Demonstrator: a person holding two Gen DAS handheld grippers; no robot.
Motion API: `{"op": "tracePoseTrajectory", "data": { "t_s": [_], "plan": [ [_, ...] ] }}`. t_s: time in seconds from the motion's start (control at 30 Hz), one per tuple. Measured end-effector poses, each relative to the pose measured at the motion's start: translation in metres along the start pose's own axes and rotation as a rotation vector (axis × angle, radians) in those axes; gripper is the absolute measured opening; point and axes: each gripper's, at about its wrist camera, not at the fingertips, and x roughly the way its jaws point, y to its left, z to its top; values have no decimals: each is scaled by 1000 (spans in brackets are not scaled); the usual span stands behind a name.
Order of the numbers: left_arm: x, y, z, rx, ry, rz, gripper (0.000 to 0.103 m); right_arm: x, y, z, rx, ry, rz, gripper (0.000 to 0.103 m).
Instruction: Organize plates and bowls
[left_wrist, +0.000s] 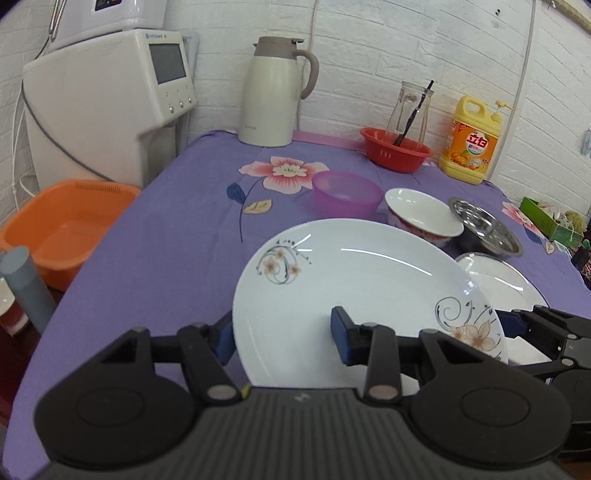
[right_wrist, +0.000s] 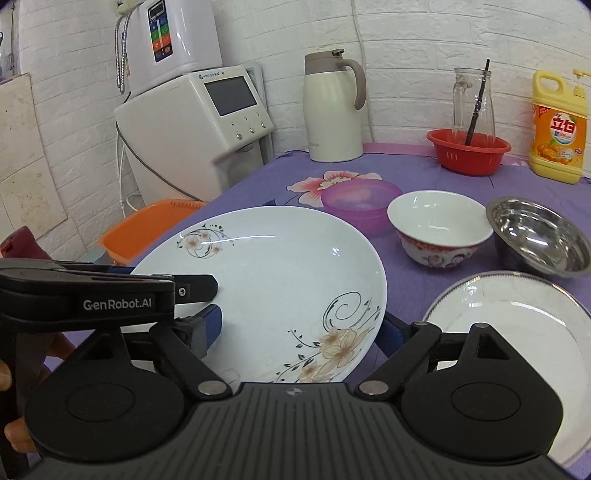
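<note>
Left wrist view: the left gripper (left_wrist: 286, 336) has its fingers spread wide around the near-left rim of the flowered plate (left_wrist: 354, 280), one pad outside the rim, one over the plate's face; whether they press it I cannot tell. Behind stand the purple bowl (left_wrist: 347, 194), white bowl (left_wrist: 423, 214), steel bowl (left_wrist: 485, 230) and red basket (left_wrist: 395, 149); a rimmed plate (left_wrist: 498, 277) lies right, the orange basin (left_wrist: 66, 229) beside the table (left_wrist: 147, 240).

Right wrist view: the right gripper (right_wrist: 301, 328) stands wide open around the same plate's near edge, the left gripper crossing in at the plate's left rim. A thermos (right_wrist: 332, 110) and detergent bottle (right_wrist: 557, 129) stand by the wall.
</note>
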Motion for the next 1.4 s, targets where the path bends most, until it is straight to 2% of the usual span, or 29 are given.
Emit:
{"op": "tracePoseTrajectory", "data": {
  "t_s": [0.27,0.5,0.6,0.63,0.67,0.7,0.73,0.8,0.93,1.13,1.4],
  "plan": [
    [-33,0,-49,14,17,10,38,-29,24,-44,-12,34,-20,103],
    [-33,4,-64,-6,37,-22,39,-32,33,-58,-59,29,-64,103],
    [-32,2,-67,14,32,2,40,-33,32,-62,-67,46,-59,103],
    [-35,1,-67,30,11,5,42,-33,32,-63,-71,54,-57,103],
    [-39,-1,-66,43,-7,17,53,-33,32,-65,-73,57,-52,103],
    [-44,-3,-64,55,-32,35,68,-33,31,-65,-74,61,-50,103],
    [-50,-5,-62,68,-64,55,70,-34,29,-65,-62,55,-49,103],
    [-57,-7,-57,88,-100,74,70,-42,23,-62,-28,6,-54,103],
    [-56,-10,-44,73,-119,45,71,-60,10,-52,20,-83,-80,103],
    [-37,-29,-32,64,-107,34,72,-71,-12,-49,74,-106,-112,103],
    [-21,-58,-24,106,-86,15,72,-85,-44,-49,147,-132,-150,103]
  ]
}}
